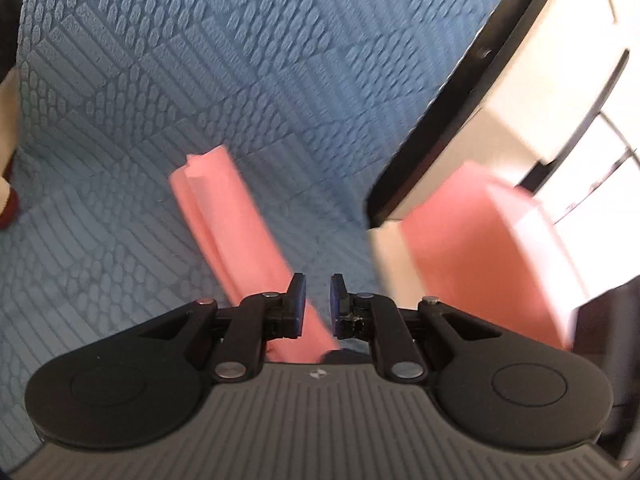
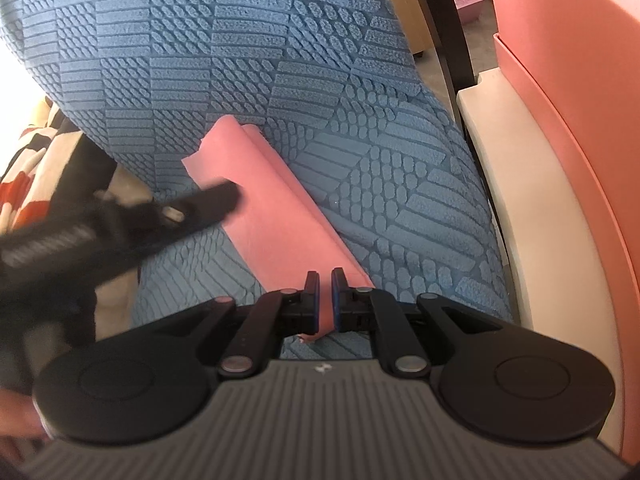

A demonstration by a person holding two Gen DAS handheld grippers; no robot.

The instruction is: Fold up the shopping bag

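The pink shopping bag [image 2: 272, 208] is folded into a long narrow strip that lies on a blue textured cloth [image 2: 240, 40]. My right gripper [image 2: 325, 292] is shut on the strip's near end, and pink fabric shows between its pads. In the left wrist view the bag [image 1: 228, 220] runs from under the fingers to the upper left. My left gripper [image 1: 318, 296] has a narrow gap between its pads, with nothing pinched. Seen from the right wrist, the left gripper [image 2: 224, 198] is blurred and hovers over the strip's far part.
A cream furniture edge [image 2: 504, 184] with black trim borders the cloth on the right, and a large pink box [image 2: 568, 120] stands beyond it. Both show in the left wrist view, the cream edge [image 1: 500, 120] and the box [image 1: 480, 248]. A person's patterned sleeve [image 2: 32, 176] is at the left.
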